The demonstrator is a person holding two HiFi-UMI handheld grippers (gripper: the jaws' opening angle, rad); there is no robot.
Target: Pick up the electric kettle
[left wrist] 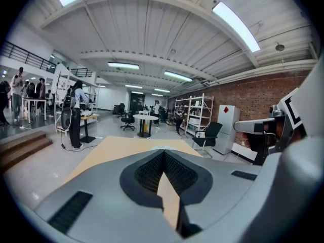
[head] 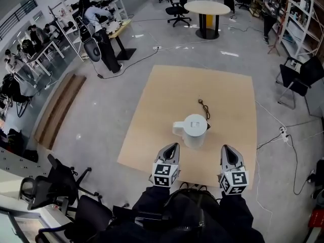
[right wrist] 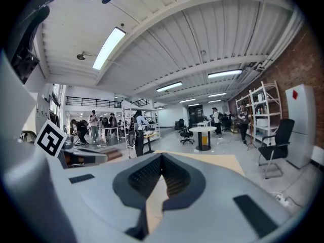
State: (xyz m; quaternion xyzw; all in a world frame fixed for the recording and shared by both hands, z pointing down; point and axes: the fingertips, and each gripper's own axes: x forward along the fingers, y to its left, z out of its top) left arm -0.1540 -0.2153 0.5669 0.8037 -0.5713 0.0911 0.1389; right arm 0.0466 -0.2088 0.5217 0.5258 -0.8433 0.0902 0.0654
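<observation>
A white electric kettle [head: 194,130] with a round lid stands on a tan floor board [head: 162,100] near its front edge, and its black cord [head: 204,107] trails behind it. In the head view my left gripper [head: 173,146] hovers just in front of the kettle and slightly to its left. Its jaws are shut and hold nothing. My right gripper [head: 226,148] is level with it, to the right of the kettle, and is also shut and empty. In both gripper views the closed jaws hide the kettle: left gripper [left wrist: 163,153], right gripper [right wrist: 161,157].
Black office chairs [head: 55,186] stand at the near left. A round table [head: 207,8] is far ahead, with wooden planks [head: 61,108] on the floor to the left. At the right are a folding chair [head: 298,82], a power strip [head: 283,132] with cables, and shelving.
</observation>
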